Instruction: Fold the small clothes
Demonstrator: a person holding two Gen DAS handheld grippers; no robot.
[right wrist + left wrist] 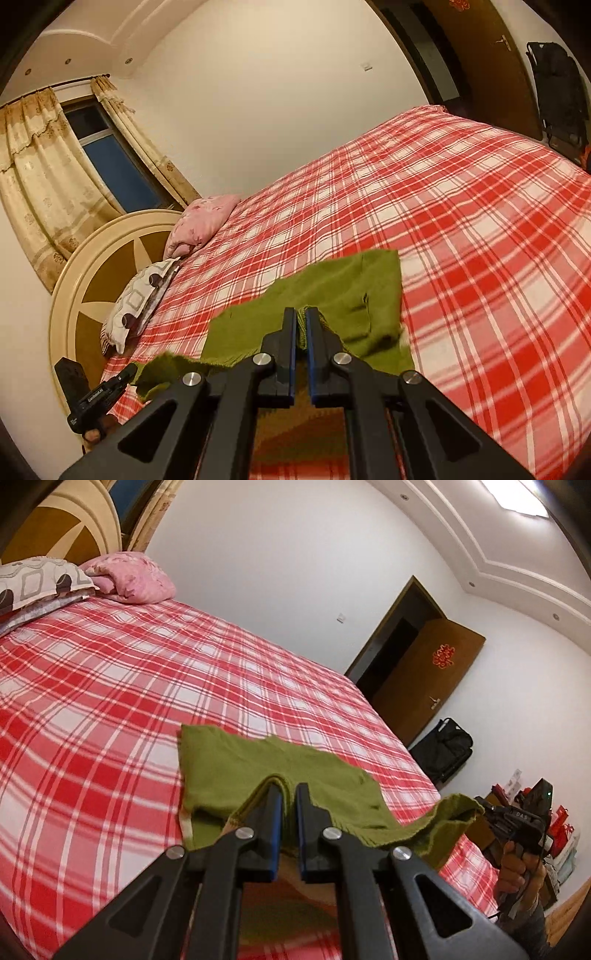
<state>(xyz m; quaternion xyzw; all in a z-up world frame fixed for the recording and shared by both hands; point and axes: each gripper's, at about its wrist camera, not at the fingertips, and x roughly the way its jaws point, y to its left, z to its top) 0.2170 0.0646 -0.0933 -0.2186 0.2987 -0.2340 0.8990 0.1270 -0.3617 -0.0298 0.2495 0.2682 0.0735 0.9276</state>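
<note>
A small green knitted garment (pixel 236 768) lies partly on the red plaid bed, its near edge lifted off the sheet. My left gripper (pixel 289 790) is shut on a bunched fold of that near edge. My right gripper (pixel 301 314) is shut on another part of the same edge (pixel 332 288). In the left wrist view the right gripper (pixel 480 806) shows at the far right, pinching a raised green corner. In the right wrist view the left gripper (pixel 127 373) shows at lower left, holding the other green corner. The garment's far half rests flat on the bed.
The bed (pixel 110 686) has a red and white plaid sheet. Pillows (pixel 129 579) lie by the round headboard (pixel 92 266). A brown door (pixel 424 679) stands open with a black bag (pixel 443 749) beside it. A curtained window (pixel 110 155) is behind the headboard.
</note>
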